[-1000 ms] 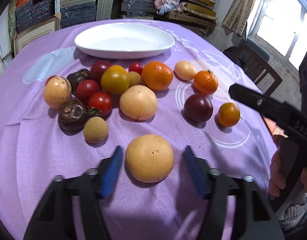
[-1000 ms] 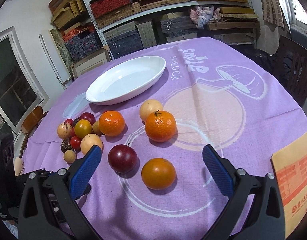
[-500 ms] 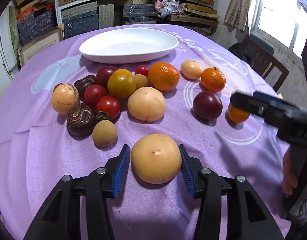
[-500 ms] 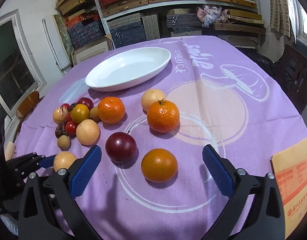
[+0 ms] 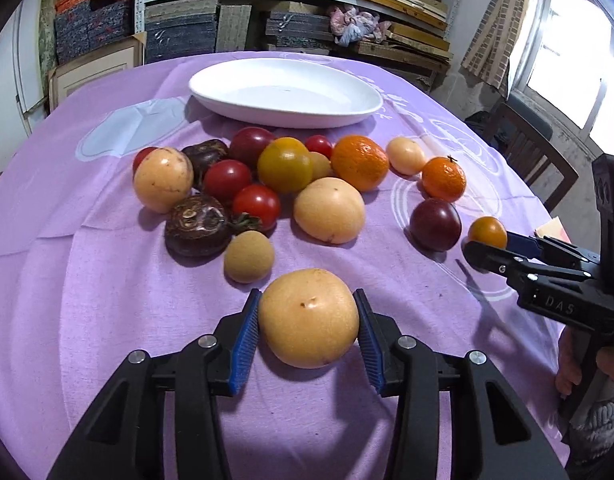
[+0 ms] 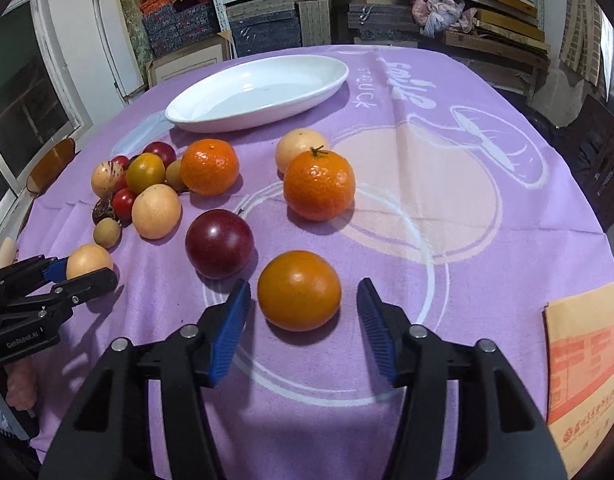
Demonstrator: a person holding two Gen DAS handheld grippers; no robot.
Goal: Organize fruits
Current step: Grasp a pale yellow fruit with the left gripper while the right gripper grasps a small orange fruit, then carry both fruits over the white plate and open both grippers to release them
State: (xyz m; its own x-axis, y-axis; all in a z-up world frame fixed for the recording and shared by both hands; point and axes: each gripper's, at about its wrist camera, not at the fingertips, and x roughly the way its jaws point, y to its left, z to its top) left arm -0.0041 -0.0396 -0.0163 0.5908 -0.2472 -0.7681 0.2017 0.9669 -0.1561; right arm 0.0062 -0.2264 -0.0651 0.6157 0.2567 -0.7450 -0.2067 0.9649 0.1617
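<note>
My left gripper (image 5: 308,332) is shut on a pale yellow round fruit (image 5: 309,317), its blue pads touching both sides; the fruit rests on the purple tablecloth (image 5: 67,280). My right gripper (image 6: 303,324) is open around an orange tomato-like fruit (image 6: 299,289), with gaps on both sides. A white oval dish (image 5: 285,92) stands empty at the far side. A cluster of tomatoes, dark fruits and pale fruits (image 5: 243,184) lies between the dish and the left gripper. A dark plum (image 6: 219,243) and a mandarin (image 6: 318,184) lie beyond the right gripper.
A brown paper envelope (image 6: 587,376) lies at the table's right edge. Shelves with stacked boxes (image 5: 211,20) stand behind the table. A wooden chair (image 5: 535,148) stands at the right. The left gripper (image 6: 47,284) shows at the left of the right wrist view.
My left gripper has closed on the pale yellow fruit. My right gripper has moved forward around the orange fruit and narrowed.
</note>
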